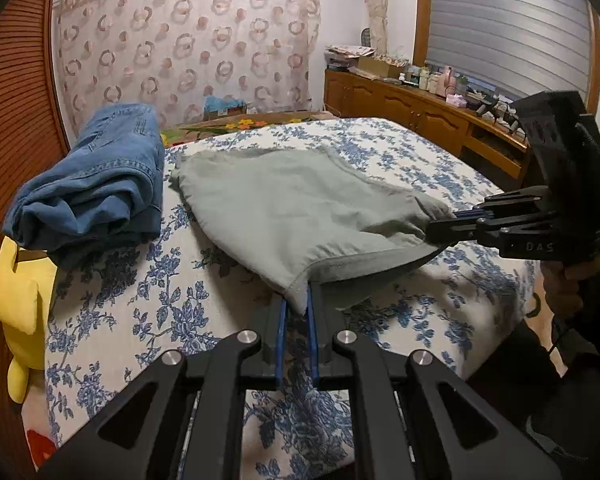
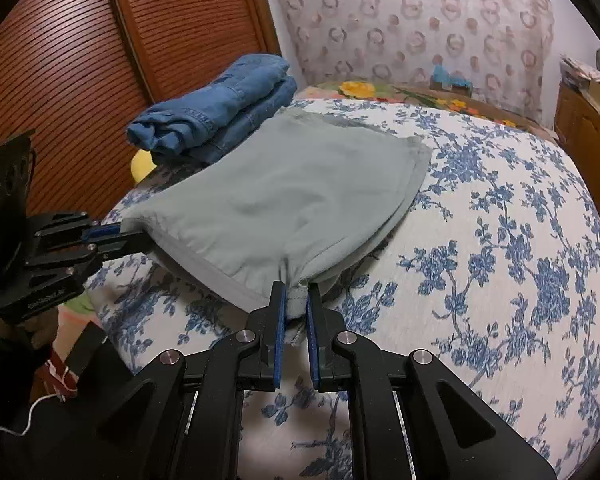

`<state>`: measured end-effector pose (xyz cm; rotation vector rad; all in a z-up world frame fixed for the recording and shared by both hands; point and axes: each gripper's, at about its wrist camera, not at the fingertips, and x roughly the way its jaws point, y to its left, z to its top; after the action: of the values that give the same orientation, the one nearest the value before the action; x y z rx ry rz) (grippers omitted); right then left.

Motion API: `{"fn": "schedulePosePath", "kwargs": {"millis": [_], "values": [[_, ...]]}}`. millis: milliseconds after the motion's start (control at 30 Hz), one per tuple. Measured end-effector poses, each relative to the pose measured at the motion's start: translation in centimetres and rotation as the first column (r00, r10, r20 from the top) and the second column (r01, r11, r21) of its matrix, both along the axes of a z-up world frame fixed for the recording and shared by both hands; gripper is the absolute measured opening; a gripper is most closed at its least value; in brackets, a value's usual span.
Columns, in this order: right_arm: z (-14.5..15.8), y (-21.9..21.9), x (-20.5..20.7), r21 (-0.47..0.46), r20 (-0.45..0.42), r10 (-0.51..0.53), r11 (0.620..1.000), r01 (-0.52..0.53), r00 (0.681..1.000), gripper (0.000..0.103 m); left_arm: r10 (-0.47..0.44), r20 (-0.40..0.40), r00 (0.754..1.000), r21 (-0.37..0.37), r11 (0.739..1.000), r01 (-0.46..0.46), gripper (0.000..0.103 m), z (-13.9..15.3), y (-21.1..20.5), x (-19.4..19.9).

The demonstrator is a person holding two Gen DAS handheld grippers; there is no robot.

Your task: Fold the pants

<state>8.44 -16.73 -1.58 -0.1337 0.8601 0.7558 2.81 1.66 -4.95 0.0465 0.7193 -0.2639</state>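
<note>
Grey-green pants (image 1: 296, 204) (image 2: 284, 196) lie folded over on the flowered bed, their near edge lifted a little. My left gripper (image 1: 298, 300) is shut on one near corner of that edge; in the right wrist view it shows at the left (image 2: 140, 236). The other near corner is pinched by my right gripper (image 2: 297, 300), which is shut on the cloth; the left wrist view has it at the right (image 1: 440, 228). A hand holds that right gripper's handle at the right edge of the left wrist view.
Folded blue jeans (image 1: 96, 184) (image 2: 220, 108) sit on the bed just left of the grey pants. A yellow plush toy (image 1: 20, 296) hangs at the bed's left side by the wooden slatted doors (image 2: 80, 60). A cluttered wooden sideboard (image 1: 420, 108) runs along the right.
</note>
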Motion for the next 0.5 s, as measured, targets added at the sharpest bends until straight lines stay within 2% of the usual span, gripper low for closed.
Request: {"fn": "schedulePosePath", "kwargs": {"millis": [233, 500], "values": [[1.0, -0.6, -1.4, 0.04, 0.012, 0.003, 0.999, -0.003, 1.0, 0.007, 0.006, -0.004, 1.0, -0.029, 1.0, -0.006, 0.006, -0.2, 0.0, -1.1], [1.2, -0.6, -2.6, 0.05, 0.019, 0.01, 0.999, -0.01, 1.0, 0.007, 0.009, 0.007, 1.0, -0.029, 1.0, -0.009, 0.006, 0.2, 0.1, -2.0]]}}
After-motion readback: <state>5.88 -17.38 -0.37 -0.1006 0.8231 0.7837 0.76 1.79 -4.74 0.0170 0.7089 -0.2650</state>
